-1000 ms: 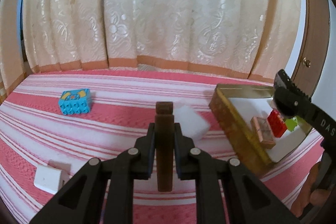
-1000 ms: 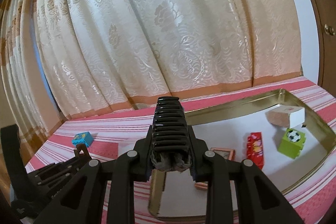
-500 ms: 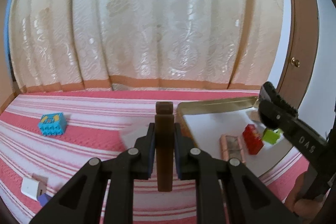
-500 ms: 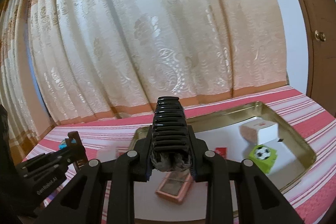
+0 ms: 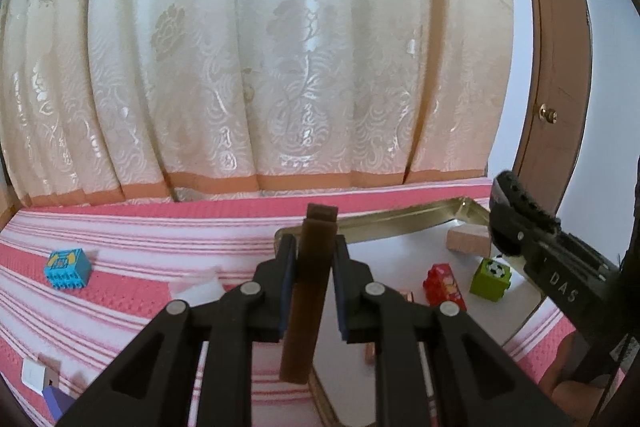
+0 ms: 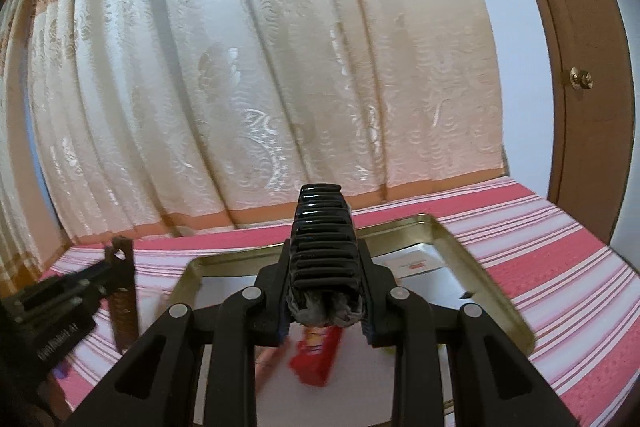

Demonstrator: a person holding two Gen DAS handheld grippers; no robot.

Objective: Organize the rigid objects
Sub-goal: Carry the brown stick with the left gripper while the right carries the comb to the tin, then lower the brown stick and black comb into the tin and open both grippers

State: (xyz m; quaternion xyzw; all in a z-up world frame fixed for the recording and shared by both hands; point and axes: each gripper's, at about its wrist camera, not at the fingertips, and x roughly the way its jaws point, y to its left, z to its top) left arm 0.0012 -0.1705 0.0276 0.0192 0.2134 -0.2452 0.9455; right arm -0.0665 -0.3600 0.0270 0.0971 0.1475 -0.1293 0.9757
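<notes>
both grippers have swung over toward the gold tray [image 5: 400, 221], which now sits closer under them. left gripper [image 5: 313, 291] pinches an upright brown bar [image 5: 308, 299]; right gripper [image 6: 325, 291] clamps a ribbed black clip [image 6: 322, 247], apparently for unloading there. red block [image 5: 445, 283], green cube [image 5: 490, 279] and a box crowd the tray floor; blue brick [image 5: 66, 269] waits on the striped cloth [image 5: 120, 307].

Blocks [image 5: 445, 284] in tray [image 5: 392, 221]
</notes>
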